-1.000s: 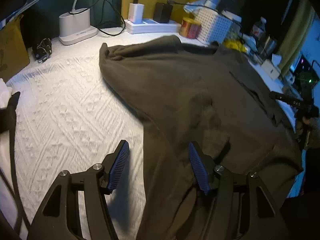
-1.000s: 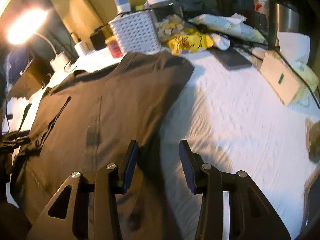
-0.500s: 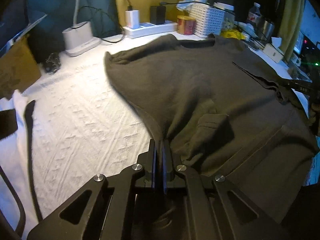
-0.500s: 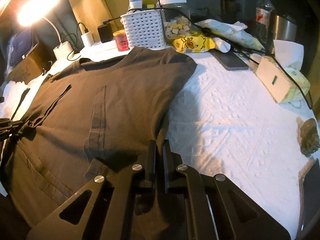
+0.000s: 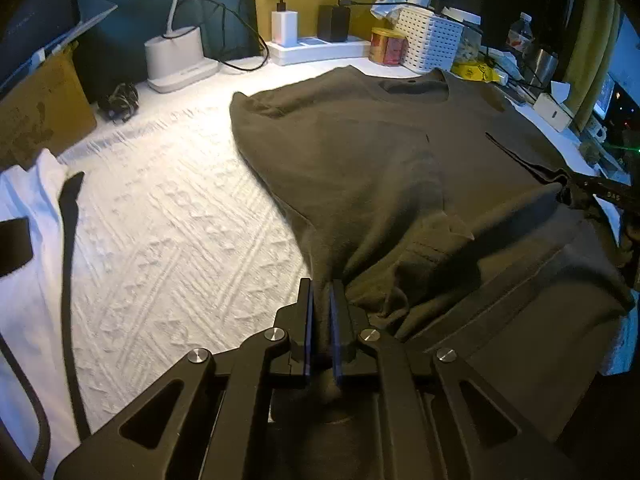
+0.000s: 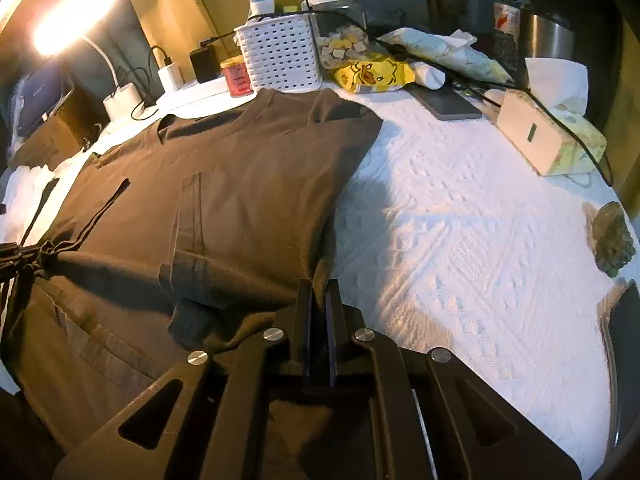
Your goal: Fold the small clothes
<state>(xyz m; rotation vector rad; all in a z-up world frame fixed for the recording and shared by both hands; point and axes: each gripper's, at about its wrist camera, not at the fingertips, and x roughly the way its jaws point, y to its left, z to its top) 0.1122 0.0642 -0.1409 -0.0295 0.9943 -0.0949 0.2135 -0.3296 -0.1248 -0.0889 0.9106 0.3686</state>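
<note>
both pinched on near edge of dark olive cotton t-shirt point(image 5: 380, 168): left gripper point(image 5: 320, 300) one side, right gripper point(image 6: 318, 300) other; collar straight ahead, far.

You have bare bedspread point(image 5: 168, 240) left of the shirt point(image 5: 380, 160); behind its collar the white basket point(image 6: 280, 56), red tin point(image 6: 238, 78) and tissue box point(image 6: 552, 140) crowd the way.

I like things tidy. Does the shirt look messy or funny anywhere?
Yes. The dark shirt lies flat near its collar, but its lower part is bunched and wrinkled where the left gripper and right gripper pinch its side edges.
</note>
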